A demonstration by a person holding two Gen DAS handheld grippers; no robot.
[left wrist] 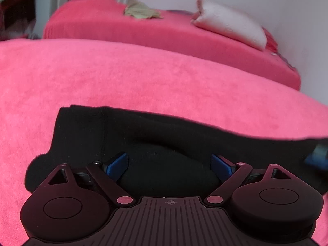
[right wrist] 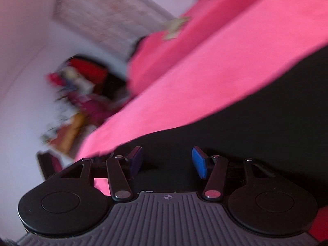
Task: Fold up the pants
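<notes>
While its blue pads (left wrist: 117, 165) stand wide apart around a bulge of cloth, the left gripper (left wrist: 170, 166) sits low over the black pants (left wrist: 184, 131), which lie on the pink blanket (left wrist: 143, 78). The right gripper (right wrist: 167, 163) (badly blurred view) is also spread, gripping nothing, over the same dark cloth. Beyond lie a white pillow (left wrist: 229, 22) and a crumpled greenish cloth (left wrist: 141, 10).

Left tongs (left wrist: 169, 167) level, blue fingers (left wrist: 117, 165) spread wide apart, right tongs (right wrist: 168, 163) rolled to one side, blurred, blue fingers (right wrist: 199, 162) also spread apart
</notes>
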